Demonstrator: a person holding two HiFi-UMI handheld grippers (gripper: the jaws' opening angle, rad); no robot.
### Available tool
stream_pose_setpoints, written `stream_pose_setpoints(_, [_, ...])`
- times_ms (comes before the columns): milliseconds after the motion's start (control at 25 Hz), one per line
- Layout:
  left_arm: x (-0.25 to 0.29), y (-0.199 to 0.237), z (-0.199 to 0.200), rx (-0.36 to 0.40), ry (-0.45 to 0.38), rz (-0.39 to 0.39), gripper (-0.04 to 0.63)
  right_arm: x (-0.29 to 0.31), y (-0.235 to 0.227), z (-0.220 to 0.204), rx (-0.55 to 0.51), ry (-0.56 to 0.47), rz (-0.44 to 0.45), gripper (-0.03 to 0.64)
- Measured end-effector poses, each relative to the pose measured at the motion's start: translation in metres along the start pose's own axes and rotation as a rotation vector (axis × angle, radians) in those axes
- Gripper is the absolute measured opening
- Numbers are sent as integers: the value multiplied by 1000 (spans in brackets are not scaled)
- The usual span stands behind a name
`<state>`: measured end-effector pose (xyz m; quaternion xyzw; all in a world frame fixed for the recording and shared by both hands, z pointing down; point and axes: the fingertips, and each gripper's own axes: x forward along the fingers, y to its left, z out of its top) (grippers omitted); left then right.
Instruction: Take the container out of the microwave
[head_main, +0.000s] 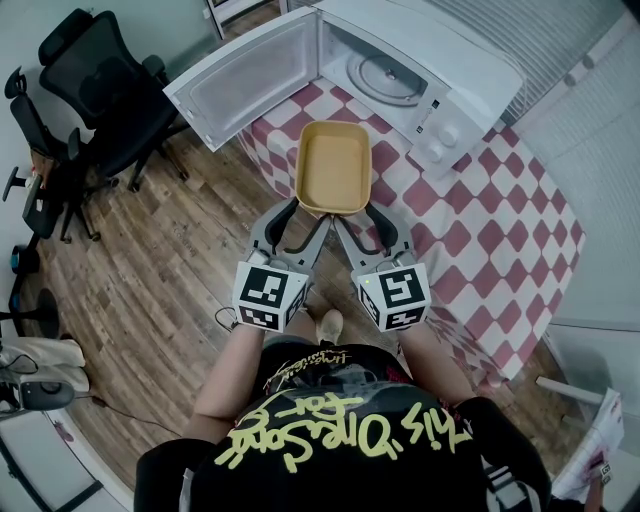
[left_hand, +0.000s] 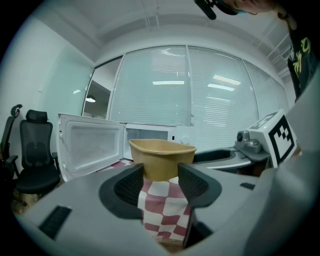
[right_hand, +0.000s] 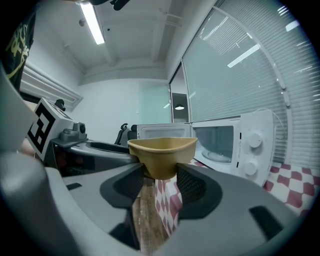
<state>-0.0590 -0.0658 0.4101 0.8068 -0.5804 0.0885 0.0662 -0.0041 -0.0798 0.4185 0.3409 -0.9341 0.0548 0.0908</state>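
Centre frame, the tan container (head_main: 333, 167) sits clear of the open microwave (head_main: 425, 75) at upper right, over the checkered table (head_main: 490, 225), with the left gripper (head_main: 306, 212) and right gripper (head_main: 360, 216) each narrowed onto a near corner, likely to keep it level

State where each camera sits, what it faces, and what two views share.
Head view: on the head, steeply down at container, open microwave, checked table; torso, left gripper, right gripper show.
Left gripper view: along its jaws toward the microwave door; right gripper shows.
Right gripper view: along its jaws toward the microwave cavity; left gripper shows.
Both gripper views share the gripped container.
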Motion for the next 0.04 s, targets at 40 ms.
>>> stream_pose_setpoints(40, [0,0,0,2,1,0,219,0,0,0,-1,0,0,209])
